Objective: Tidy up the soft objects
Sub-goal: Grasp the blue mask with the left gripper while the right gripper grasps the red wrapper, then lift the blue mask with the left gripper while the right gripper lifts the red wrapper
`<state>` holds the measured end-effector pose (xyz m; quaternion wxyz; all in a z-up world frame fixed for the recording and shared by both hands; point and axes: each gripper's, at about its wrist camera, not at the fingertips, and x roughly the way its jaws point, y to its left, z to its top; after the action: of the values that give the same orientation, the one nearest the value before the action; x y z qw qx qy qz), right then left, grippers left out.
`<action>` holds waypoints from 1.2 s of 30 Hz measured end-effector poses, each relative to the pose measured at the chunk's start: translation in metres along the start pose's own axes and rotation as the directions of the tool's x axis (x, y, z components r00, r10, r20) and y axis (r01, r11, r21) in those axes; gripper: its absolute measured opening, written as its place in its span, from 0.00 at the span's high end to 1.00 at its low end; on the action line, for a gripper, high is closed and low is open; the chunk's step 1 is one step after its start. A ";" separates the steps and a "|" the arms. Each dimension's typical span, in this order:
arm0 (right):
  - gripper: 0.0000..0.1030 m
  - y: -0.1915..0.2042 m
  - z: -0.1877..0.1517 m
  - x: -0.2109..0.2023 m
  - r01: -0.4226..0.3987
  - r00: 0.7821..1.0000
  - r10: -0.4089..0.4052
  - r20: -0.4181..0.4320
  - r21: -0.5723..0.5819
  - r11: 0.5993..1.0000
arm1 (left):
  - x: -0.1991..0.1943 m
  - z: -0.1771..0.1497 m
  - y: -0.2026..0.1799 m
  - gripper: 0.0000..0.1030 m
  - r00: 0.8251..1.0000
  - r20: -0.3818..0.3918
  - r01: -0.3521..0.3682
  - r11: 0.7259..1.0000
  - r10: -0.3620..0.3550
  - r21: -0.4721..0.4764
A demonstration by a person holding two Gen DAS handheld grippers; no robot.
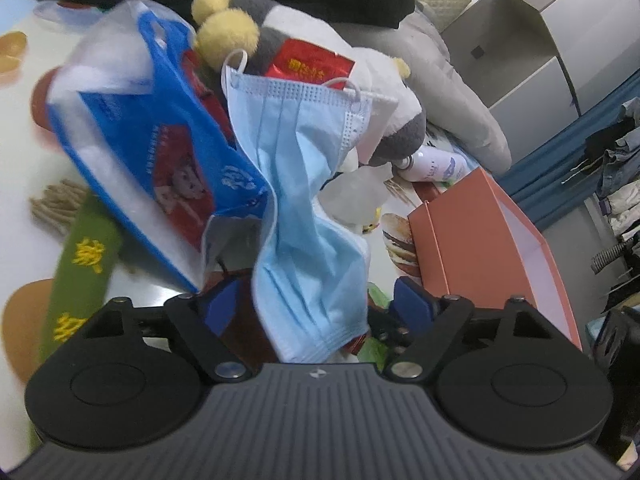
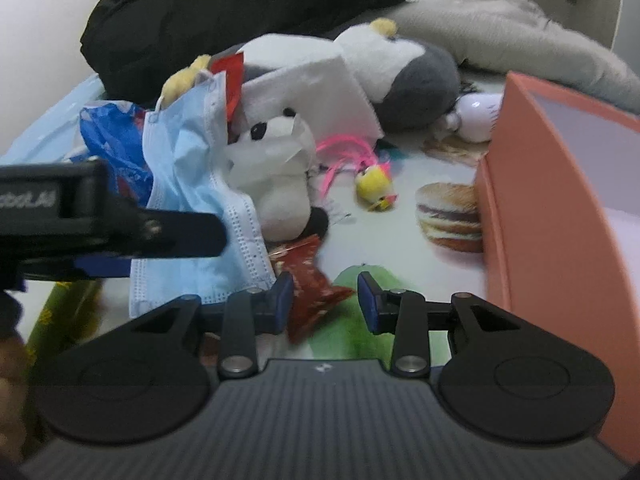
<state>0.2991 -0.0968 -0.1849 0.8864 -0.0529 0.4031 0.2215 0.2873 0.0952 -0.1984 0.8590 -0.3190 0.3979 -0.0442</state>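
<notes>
Clutter on the printed table [image 2: 400,240]: grey plush toy [image 2: 416,80], panda plush [image 2: 280,184], tissue pack [image 1: 160,152], orange box [image 2: 532,208]. Blue face mask [image 1: 308,200] hangs between the left gripper's [image 1: 316,304] parted, untouching jaws. Right gripper [image 2: 324,300], jaws apart, has a red wrapper [image 2: 312,284] beside its left pad.

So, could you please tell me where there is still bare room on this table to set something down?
The clearest bare patch of tabletop lies between the small white plush, the yellow toy and the orange box. The box's visible inside also looks empty. It is crowded left and behind: blue mask, blue bag, grey plush.
</notes>
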 end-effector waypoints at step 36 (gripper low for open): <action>0.73 0.014 -0.062 -0.064 -0.023 0.999 0.022 -0.033 -0.022 0.999 | -0.059 -0.076 -0.026 0.87 0.996 -0.094 0.019 0.995 -0.010 0.102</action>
<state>0.2131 -0.1234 -0.1780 0.8764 -0.0622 0.4157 0.2350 0.1979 0.0550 -0.1815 0.8545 -0.2750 0.4323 -0.0856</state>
